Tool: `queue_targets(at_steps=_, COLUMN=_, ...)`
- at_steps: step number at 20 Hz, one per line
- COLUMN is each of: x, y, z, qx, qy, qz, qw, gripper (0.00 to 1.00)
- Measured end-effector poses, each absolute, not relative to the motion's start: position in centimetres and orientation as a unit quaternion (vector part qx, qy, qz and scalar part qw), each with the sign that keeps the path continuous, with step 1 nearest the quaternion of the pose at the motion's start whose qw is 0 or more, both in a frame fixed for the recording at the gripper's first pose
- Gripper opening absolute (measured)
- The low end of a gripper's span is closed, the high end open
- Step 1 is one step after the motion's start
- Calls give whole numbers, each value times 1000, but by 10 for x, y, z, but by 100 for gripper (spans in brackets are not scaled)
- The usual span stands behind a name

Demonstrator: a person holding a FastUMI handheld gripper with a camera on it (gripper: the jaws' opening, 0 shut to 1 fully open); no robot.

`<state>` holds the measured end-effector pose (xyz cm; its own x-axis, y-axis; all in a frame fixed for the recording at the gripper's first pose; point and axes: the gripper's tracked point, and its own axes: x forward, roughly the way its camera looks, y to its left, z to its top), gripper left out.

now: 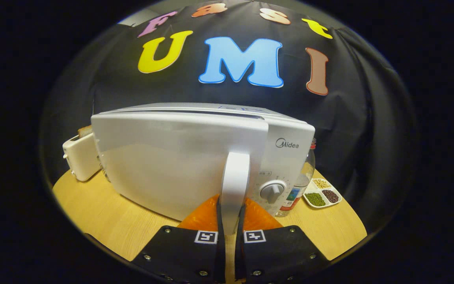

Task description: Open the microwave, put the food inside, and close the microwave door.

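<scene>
Tongs are clamped on the vertical door handle of the microwave, one finger pressing each side of the handle's lower end. Microwave door stands slightly ajar, its handle edge swung a little away from the control panel (a rotary knob sits low on that panel). The microwave occupies the middle of the table. A white toaster stands against its left side near the table's left edge. A clear bottle stands just beside the panel side, and a divided dish of beans lies beyond it toward the right edge.
</scene>
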<state>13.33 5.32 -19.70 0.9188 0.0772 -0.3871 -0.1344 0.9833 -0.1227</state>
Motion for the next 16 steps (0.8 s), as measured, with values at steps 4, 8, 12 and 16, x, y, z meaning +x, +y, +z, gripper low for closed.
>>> queue_targets(at_steps=4, x=80, y=71, z=-197, qx=-51, qy=207, qz=87, qw=973, gripper=10)
queue_targets(at_steps=8, x=36, y=95, z=-196, qx=-43, qy=218, qz=105, qw=969, gripper=13)
queue_targets(at_steps=12, x=-3, y=125, z=-196, qx=-35, qy=226, qz=124, qw=966, gripper=14)
queue_targets(at_steps=16, x=-41, y=162, z=-196, qx=-39, qy=226, qz=153, qw=961, gripper=17)
